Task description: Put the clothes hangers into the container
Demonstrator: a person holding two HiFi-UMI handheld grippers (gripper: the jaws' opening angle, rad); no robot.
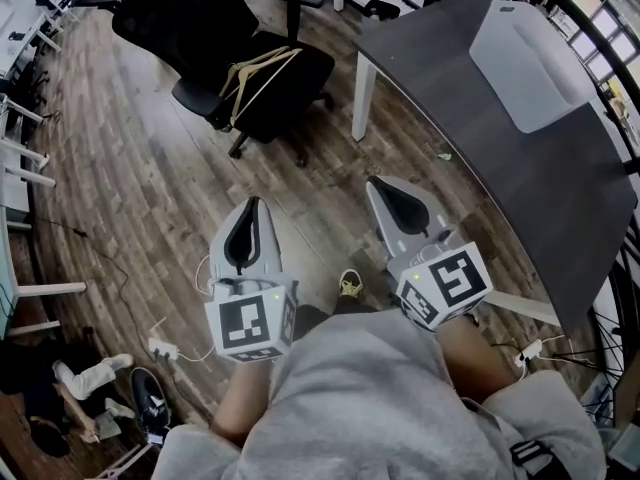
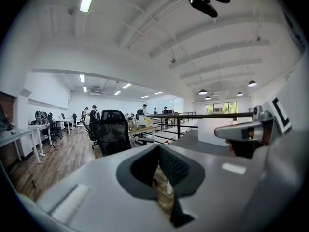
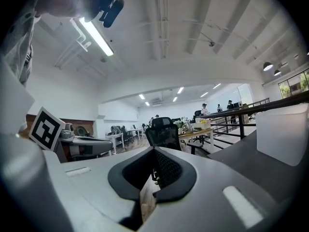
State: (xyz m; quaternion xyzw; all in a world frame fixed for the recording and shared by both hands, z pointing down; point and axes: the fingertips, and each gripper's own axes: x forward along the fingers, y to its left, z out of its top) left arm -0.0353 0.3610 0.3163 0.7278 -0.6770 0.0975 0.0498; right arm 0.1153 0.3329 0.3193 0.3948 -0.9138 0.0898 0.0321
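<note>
Hangers (image 1: 255, 73): we see pale wooden ones lying on the chair (image 1: 200, 18) seat.
Container (image 1: 528, 63): white, on the table (image 1: 480, 158), well apart.
Left gripper (image 1: 254, 208): jaws together, empty.
Right gripper (image 1: 378, 186): same, beside the table's edge.

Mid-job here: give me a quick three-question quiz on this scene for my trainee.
1. True or false: the container stands on the table.
2. Where do the hangers lie? A) in the container B) on the chair seat C) on the floor
3. Fill in: the left gripper and the right gripper each have their jaws ____ with nothing between them.
Key: 1 true; 2 B; 3 shut.
</note>
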